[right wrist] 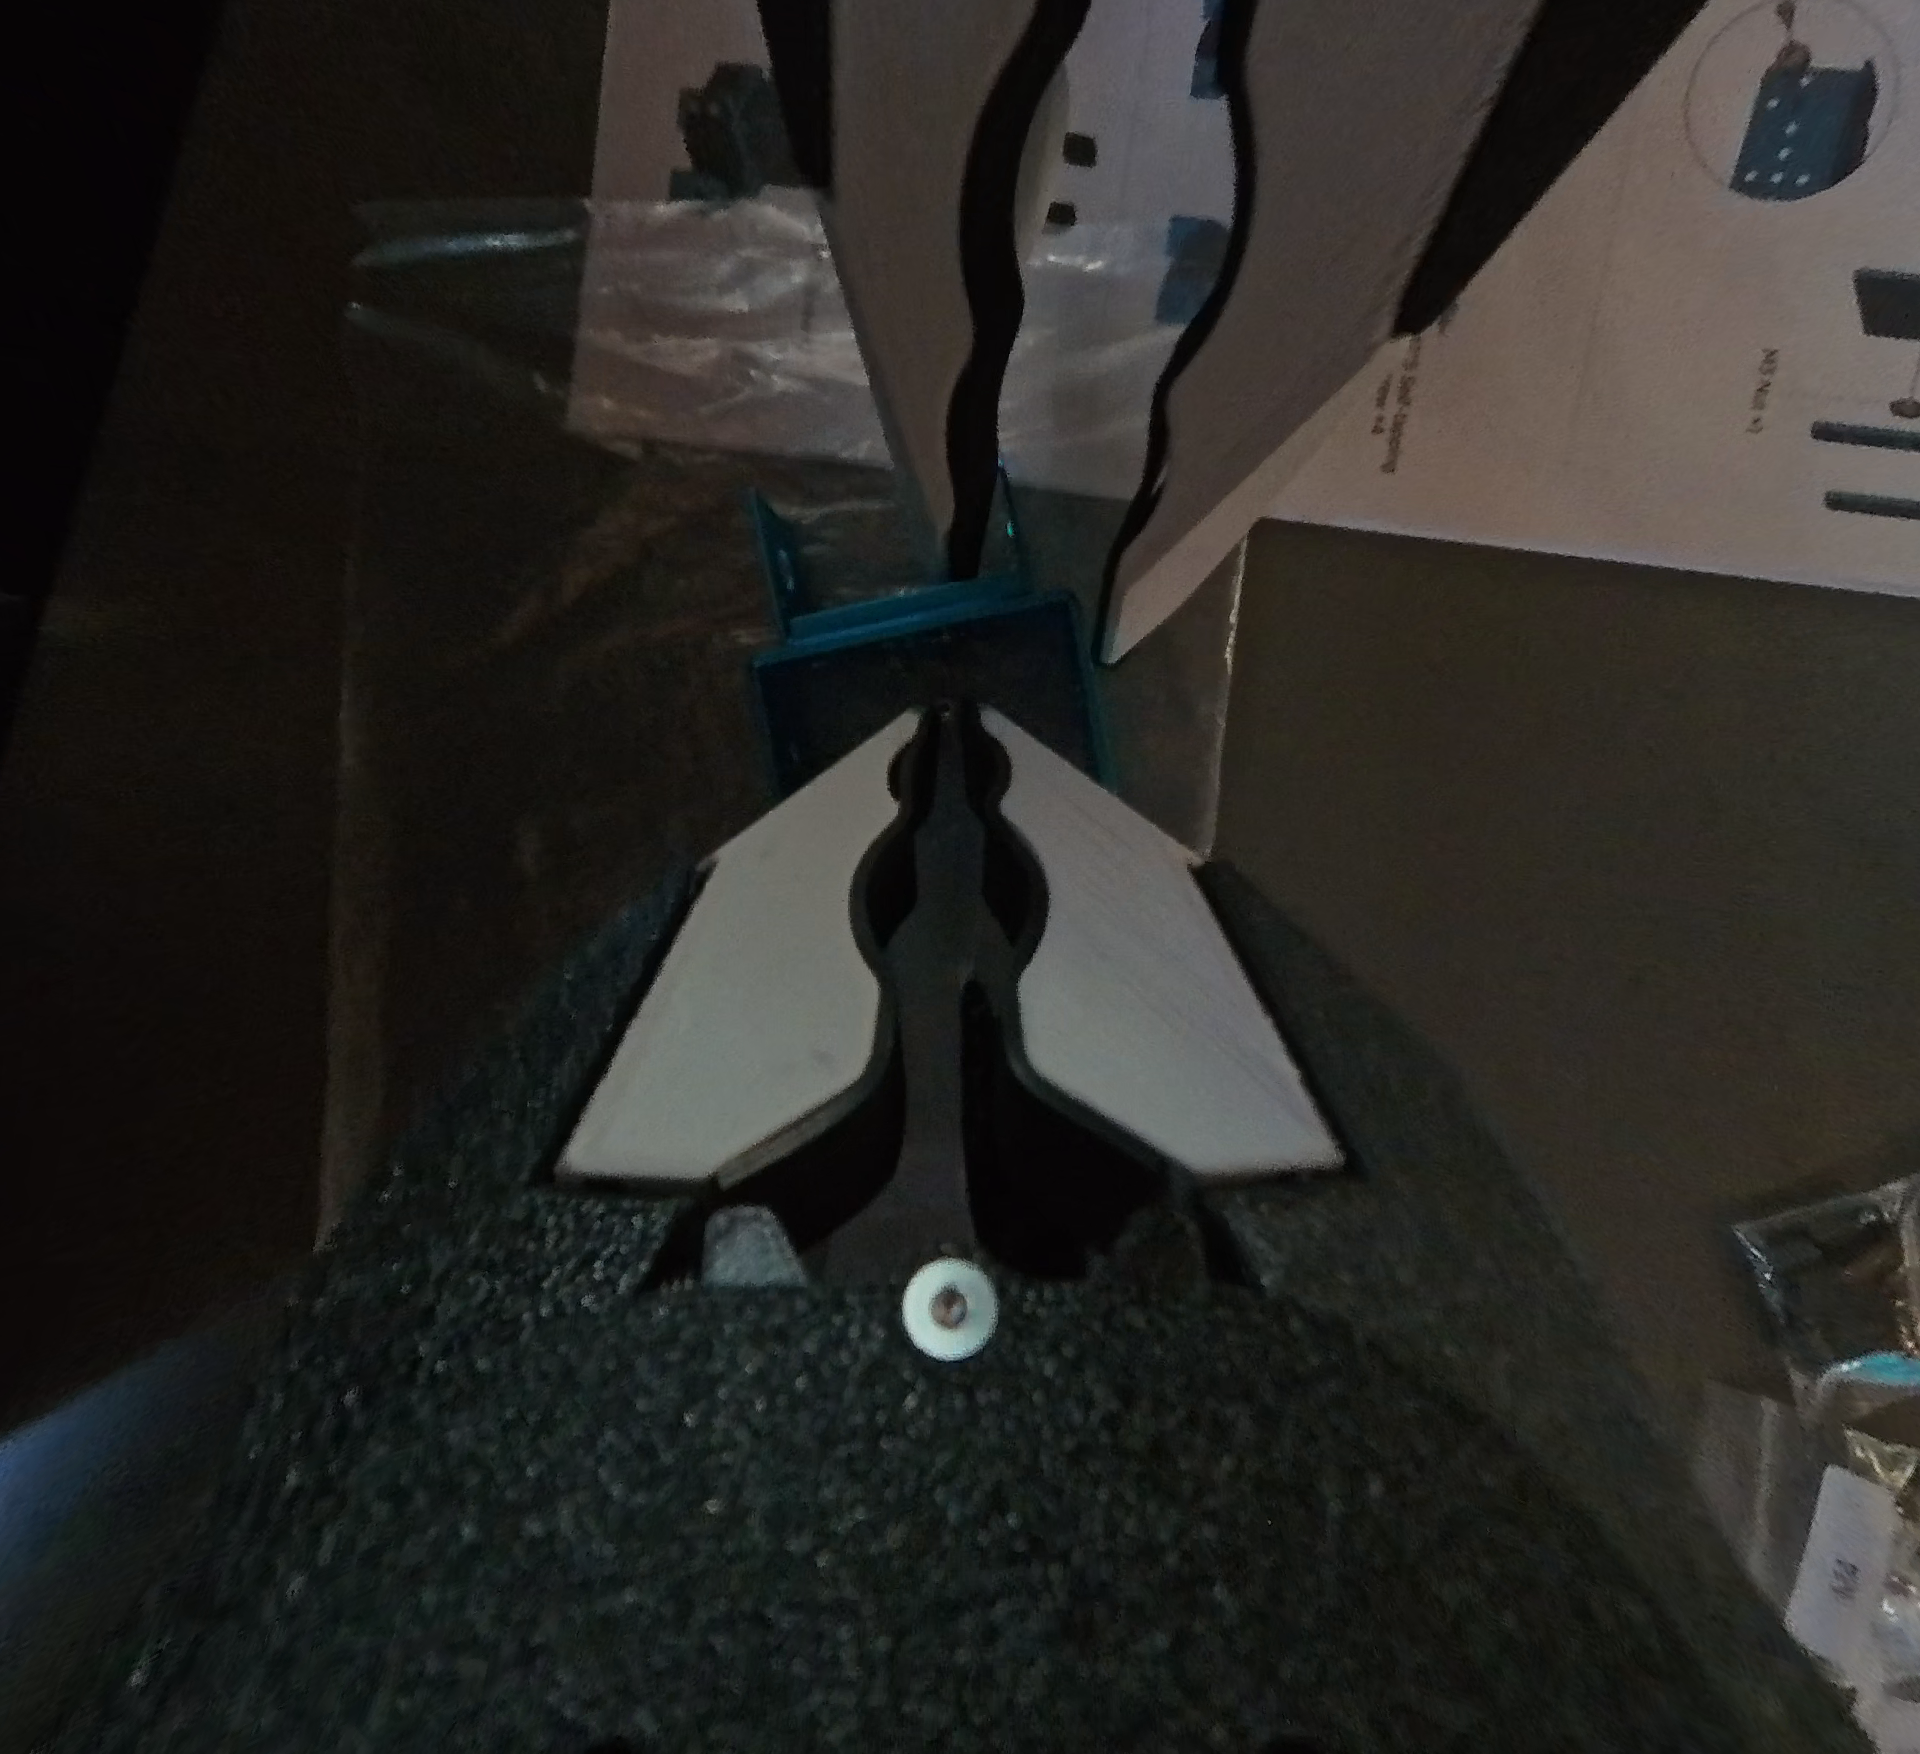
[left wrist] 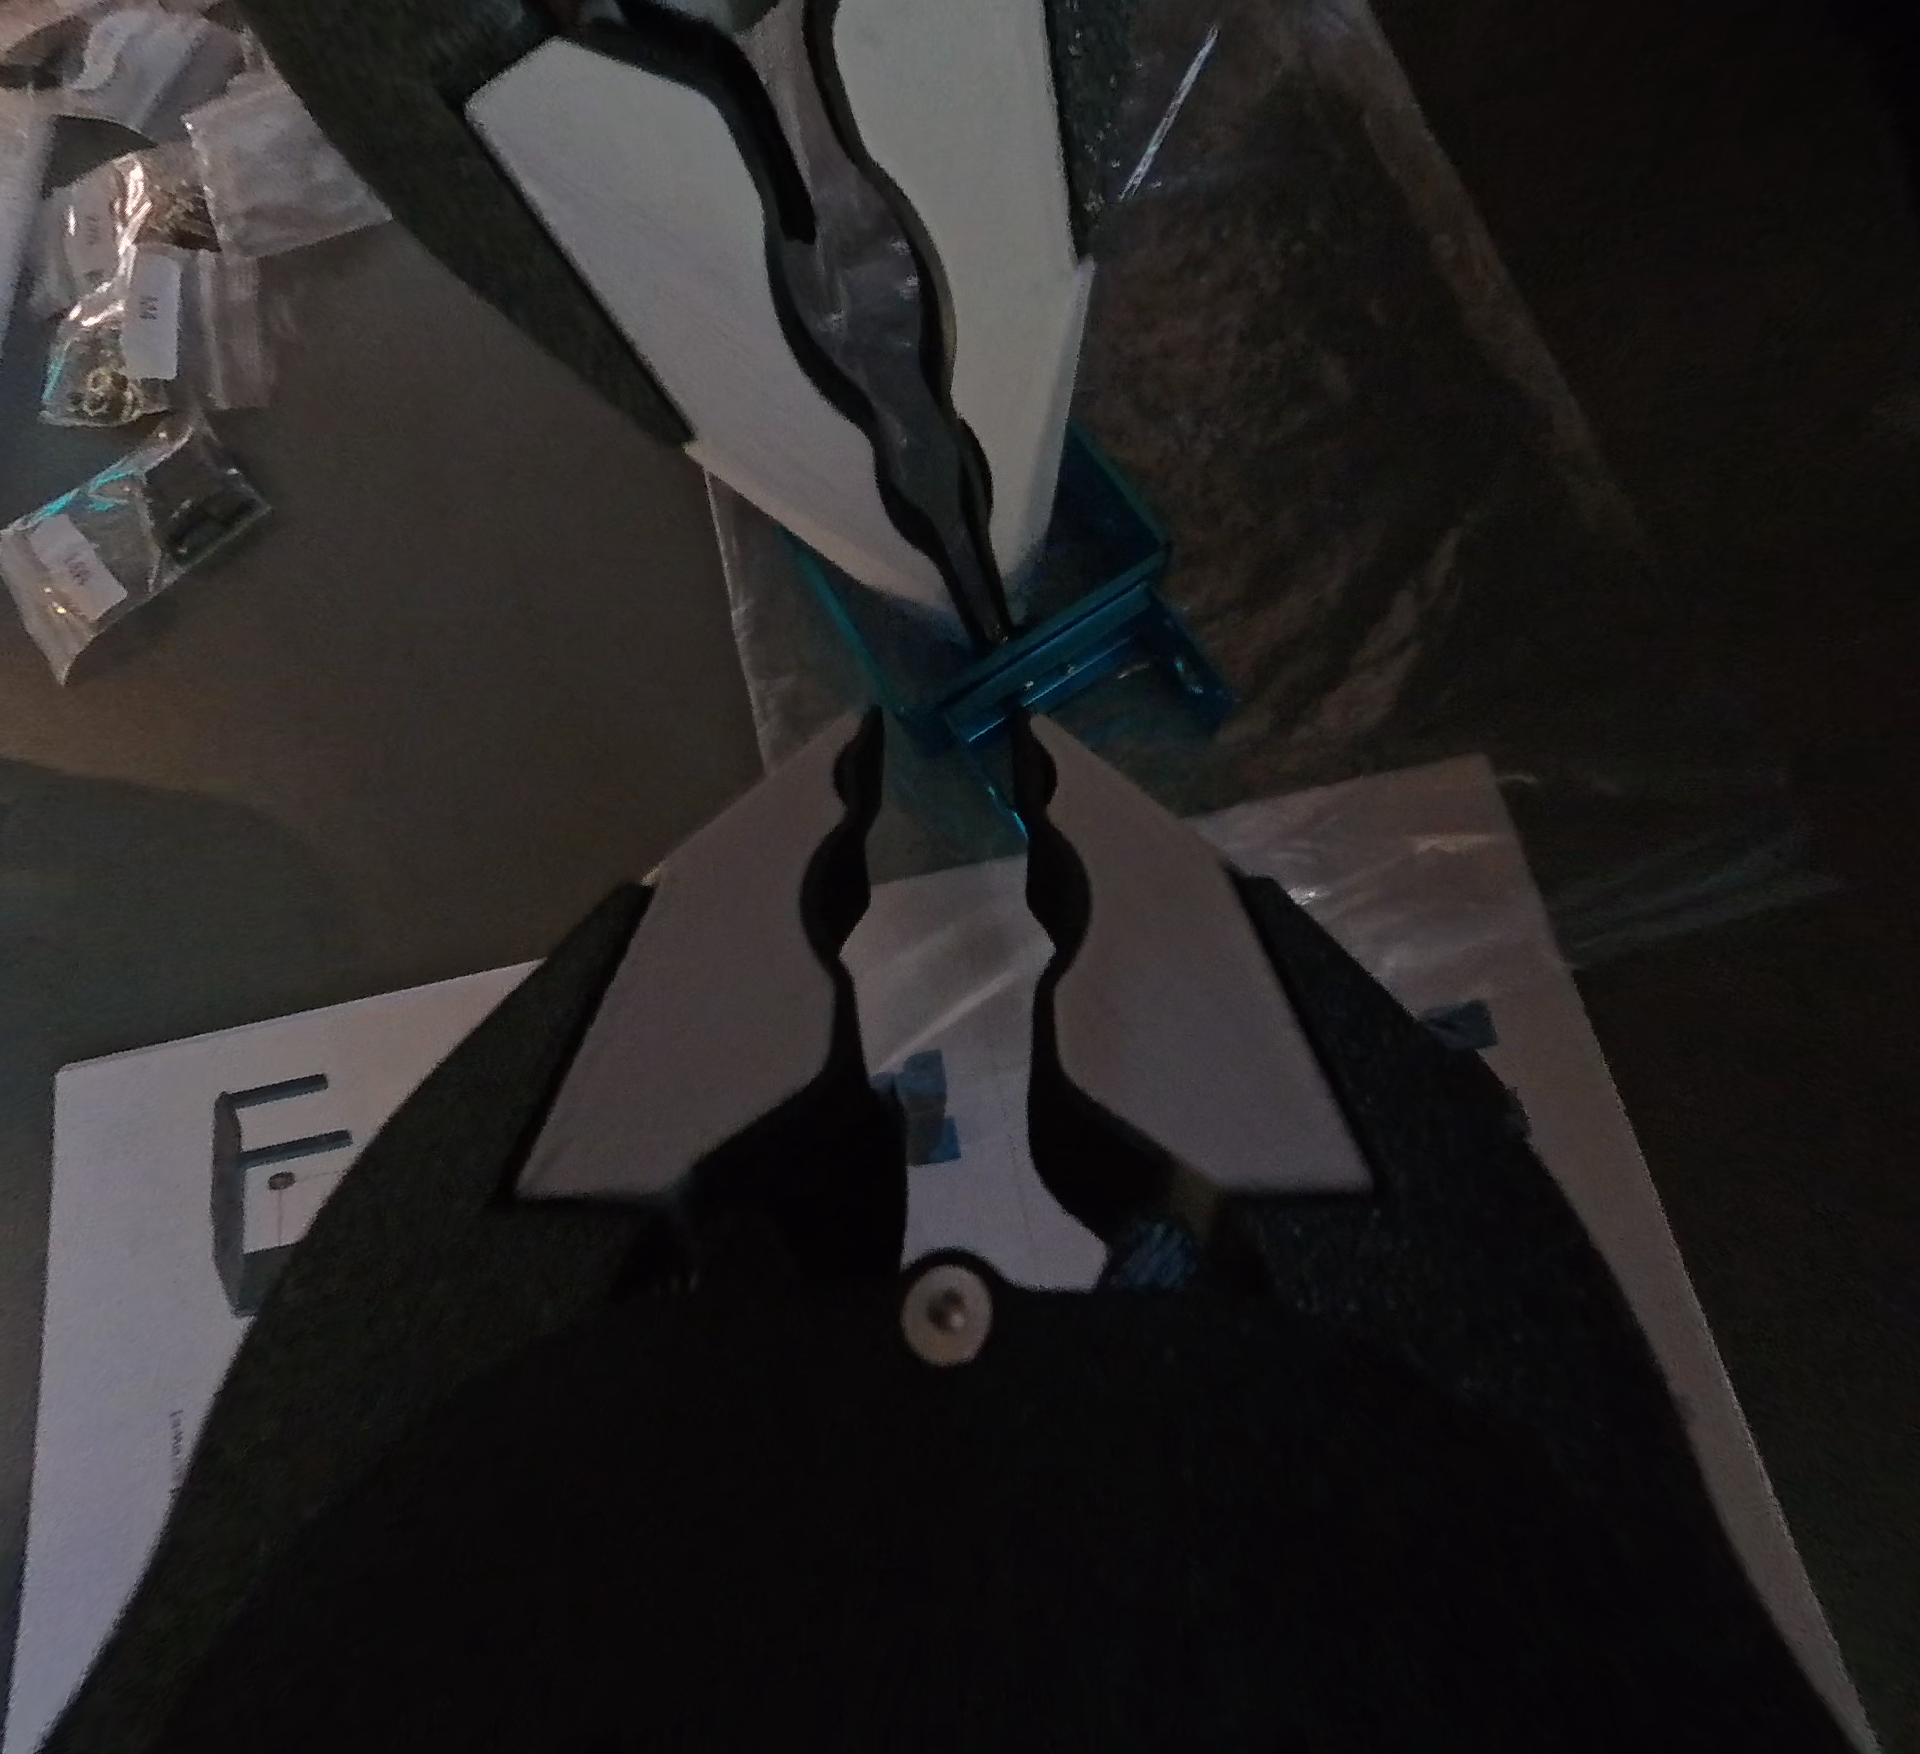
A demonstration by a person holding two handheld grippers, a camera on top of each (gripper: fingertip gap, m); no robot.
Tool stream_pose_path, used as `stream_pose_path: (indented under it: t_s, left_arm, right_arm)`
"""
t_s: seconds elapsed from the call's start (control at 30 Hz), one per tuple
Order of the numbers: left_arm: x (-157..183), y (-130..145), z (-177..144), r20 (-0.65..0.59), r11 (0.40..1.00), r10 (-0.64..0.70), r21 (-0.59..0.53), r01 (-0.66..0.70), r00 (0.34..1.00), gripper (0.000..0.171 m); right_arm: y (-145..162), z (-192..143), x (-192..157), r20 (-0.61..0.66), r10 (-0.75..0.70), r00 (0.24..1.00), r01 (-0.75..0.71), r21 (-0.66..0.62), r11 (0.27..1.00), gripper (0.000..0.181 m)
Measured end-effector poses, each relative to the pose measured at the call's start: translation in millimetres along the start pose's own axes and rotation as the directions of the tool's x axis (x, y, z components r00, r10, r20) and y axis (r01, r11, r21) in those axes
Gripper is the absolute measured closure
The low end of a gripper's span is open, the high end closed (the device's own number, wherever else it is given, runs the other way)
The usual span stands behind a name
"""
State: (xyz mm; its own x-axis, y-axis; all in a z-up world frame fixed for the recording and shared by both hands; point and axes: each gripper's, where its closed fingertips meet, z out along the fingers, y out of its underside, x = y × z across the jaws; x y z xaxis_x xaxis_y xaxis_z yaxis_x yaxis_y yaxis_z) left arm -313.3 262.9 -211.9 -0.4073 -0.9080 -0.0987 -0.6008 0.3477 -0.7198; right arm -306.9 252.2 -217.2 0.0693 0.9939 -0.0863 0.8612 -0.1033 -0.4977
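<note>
A blue metal bracket (left wrist: 1091, 624) lies on a clear plastic bag (left wrist: 1299, 302) between my two grippers, which face each other. My left gripper (left wrist: 956, 733) has its jaws a little apart, with one end of the bracket filling the gap and touching both pads. The right wrist view shows it (right wrist: 1034, 608) coming from above, astride the bracket (right wrist: 883, 624). My right gripper (right wrist: 958, 712) is shut, its tips pinched on the bracket's near edge. It enters the left wrist view (left wrist: 987, 636) from the top. I cannot tell if bag film is pinched too.
A white instruction sheet (left wrist: 135, 1237) with printed diagrams lies under my left gripper and also shows in the right wrist view (right wrist: 1558, 250). Several small bags of hardware (left wrist: 114, 322) lie at the left, and others show in the right wrist view (right wrist: 1849, 1392). The light is dim. My two grippers' fingertips are within a few centimetres of each other.
</note>
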Motion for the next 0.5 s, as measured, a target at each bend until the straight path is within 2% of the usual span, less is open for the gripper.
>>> stream_pose_path:
  t_s: [0.5]
  left_arm:
    - [0.7,-2.3,0.8,-0.01,1.0,-0.014,0.016,0.014,1.0,0.148]
  right_arm:
    - [0.0,1.1,-0.9,0.004,-0.068,0.998,0.068,-0.089,0.994,0.176]
